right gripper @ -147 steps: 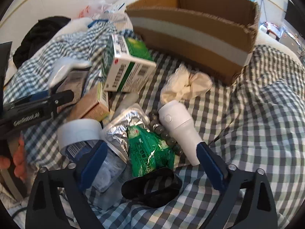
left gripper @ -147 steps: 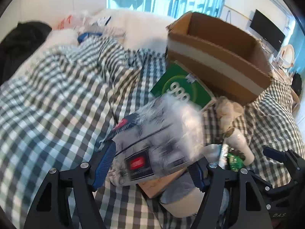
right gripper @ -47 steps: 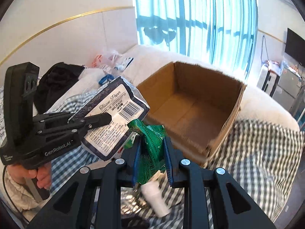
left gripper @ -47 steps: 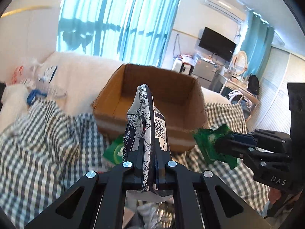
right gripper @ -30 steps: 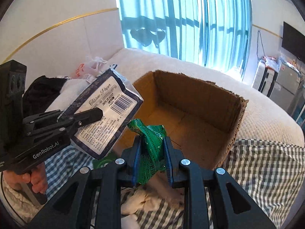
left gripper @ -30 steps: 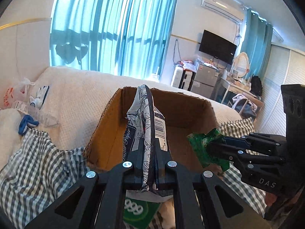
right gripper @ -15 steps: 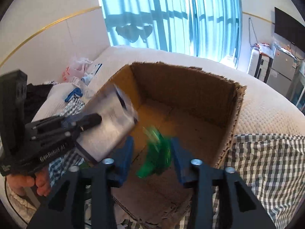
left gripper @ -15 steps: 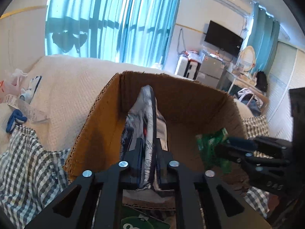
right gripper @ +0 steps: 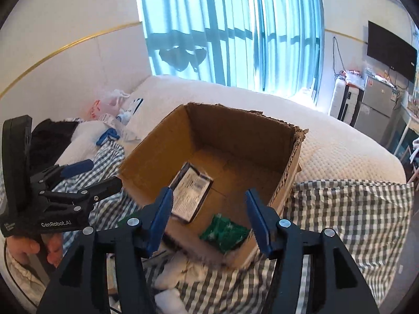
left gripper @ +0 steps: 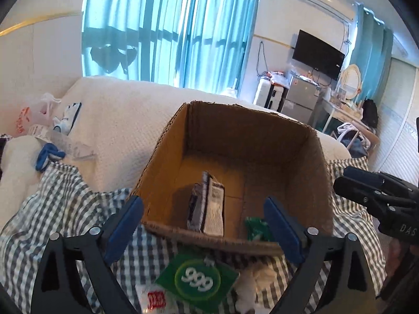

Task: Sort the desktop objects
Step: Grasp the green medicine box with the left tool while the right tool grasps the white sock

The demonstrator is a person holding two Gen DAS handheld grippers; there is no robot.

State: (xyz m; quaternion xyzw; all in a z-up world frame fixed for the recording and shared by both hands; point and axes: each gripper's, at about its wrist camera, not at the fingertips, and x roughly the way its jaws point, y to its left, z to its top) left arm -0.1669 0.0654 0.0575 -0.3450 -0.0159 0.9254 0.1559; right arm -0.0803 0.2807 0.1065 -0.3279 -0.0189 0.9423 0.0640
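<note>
Both claws, left gripper and right gripper, gape empty above the cardboard box. Tissue pack at eleven o'clock, green packet at five. Reaching back carelessly could snag the checked cloth.

Daylight glows through sheer turquoise curtains over a tall window, straight ahead of the left claw. Below spreads a white quilted bed. Right hangs a black wall-mounted television, beside possibly a small grey fridge.
</note>
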